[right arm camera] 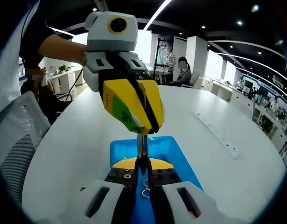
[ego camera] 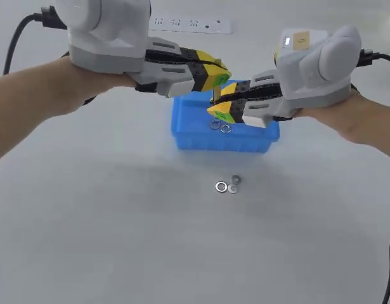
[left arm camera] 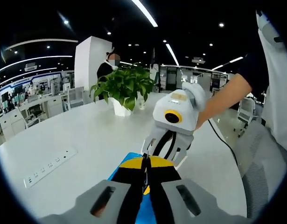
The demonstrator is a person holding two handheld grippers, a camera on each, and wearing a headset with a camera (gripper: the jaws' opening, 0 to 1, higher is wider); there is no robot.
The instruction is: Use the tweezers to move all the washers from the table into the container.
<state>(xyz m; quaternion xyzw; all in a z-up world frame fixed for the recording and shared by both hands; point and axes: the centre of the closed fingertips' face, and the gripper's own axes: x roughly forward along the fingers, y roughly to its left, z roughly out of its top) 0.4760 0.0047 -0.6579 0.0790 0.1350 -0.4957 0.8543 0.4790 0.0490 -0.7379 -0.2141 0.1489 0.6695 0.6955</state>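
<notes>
we see the tweezers upright over the blue container, clenched by left gripper and right gripper; loose washers lie on the table just before it.

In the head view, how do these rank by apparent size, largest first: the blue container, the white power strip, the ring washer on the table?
1. blue container
2. power strip; it lies farther from the camera, so its true size is unsure
3. ring washer, clearly the smallest
</notes>
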